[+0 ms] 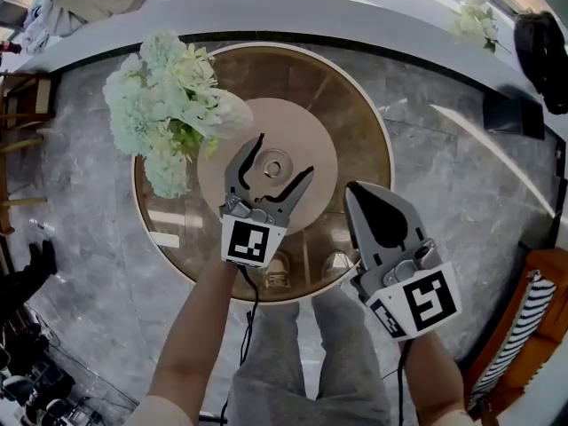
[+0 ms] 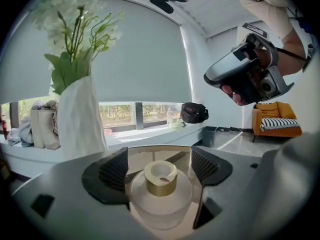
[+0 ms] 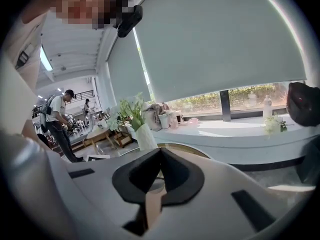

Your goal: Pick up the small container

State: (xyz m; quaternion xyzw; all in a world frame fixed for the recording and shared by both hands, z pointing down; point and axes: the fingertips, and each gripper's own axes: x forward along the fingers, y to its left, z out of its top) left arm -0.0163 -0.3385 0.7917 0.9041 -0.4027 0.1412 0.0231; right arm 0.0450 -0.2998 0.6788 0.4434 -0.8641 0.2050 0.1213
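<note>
Straddling the small container [image 2: 161, 178], the left gripper [image 1: 284, 154] has its jaws spread wide, one on each side of the gold-collared jar. A gap shows on both sides, so the pads are not pressing on it. The container stands upright at the middle of a pale round disc [image 1: 311, 131], which lies at the centre of the round glass table [image 1: 382, 122]. The nearest crowding is on the left: a white vase of flowers [image 1: 169, 105] stands at the disc's left rim, just beside the left jaw's outer side, its blooms spreading out past the table's left edge. From the container out to the far and right rims, the disc and the glass show bare surface. The right gripper [image 1: 352, 192] hangs over the table's near right part, well apart from the container, its jaws closed tip to tip with nothing between them.
</note>
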